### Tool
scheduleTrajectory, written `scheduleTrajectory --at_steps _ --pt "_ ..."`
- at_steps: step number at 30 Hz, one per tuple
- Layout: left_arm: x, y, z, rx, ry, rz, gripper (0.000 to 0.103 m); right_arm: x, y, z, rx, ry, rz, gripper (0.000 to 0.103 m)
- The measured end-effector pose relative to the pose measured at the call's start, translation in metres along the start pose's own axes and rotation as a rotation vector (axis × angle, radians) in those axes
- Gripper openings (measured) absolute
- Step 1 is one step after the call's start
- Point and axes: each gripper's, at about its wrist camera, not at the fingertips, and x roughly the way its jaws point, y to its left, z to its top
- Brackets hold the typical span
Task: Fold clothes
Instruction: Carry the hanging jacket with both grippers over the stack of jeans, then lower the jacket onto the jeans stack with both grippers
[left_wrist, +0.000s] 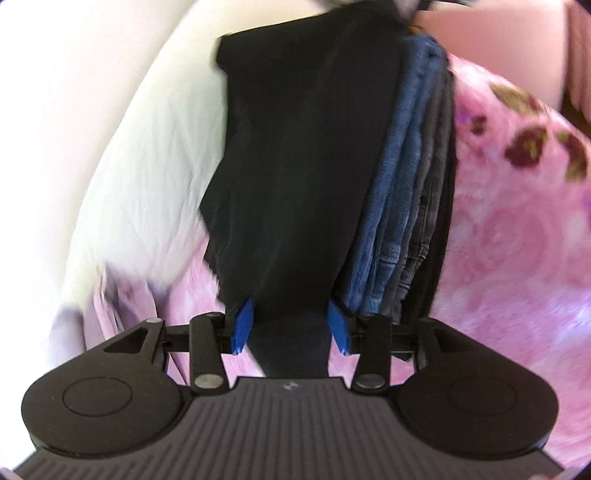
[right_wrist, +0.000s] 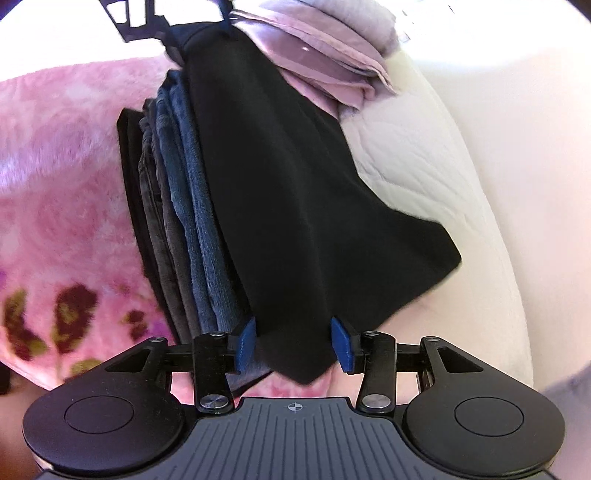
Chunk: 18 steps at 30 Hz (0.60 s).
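Observation:
A folded black garment (left_wrist: 291, 177) lies on top of a stack of folded blue and grey jeans (left_wrist: 402, 206). It also shows in the right wrist view (right_wrist: 295, 206), with the jeans stack (right_wrist: 184, 206) to its left. My left gripper (left_wrist: 291, 326) has its blue pads apart, with one end of the black garment between them. My right gripper (right_wrist: 293, 341) is at the opposite end, its pads apart with a corner of the garment between them. The left gripper's black frame (right_wrist: 136, 18) shows at the top of the right wrist view.
The stack rests on a pink flowered blanket (left_wrist: 517, 221), also in the right wrist view (right_wrist: 55, 206). A white quilted cushion (left_wrist: 155, 166) lies on the other side. Folded mauve clothes (right_wrist: 325, 70) sit beyond the stack.

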Motion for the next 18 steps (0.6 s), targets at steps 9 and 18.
scheduleTrajectory --at_steps 9,18 --pt "0.007 0.045 0.013 -0.262 0.020 -0.022 0.040 -0.021 -0.097 0.016 0.478 -0.079 0.068 0.044" --pt "0.057 0.059 0.034 -0.334 0.079 -0.098 0.035 0.097 -0.187 0.045 0.601 -0.111 0.073 0.043"
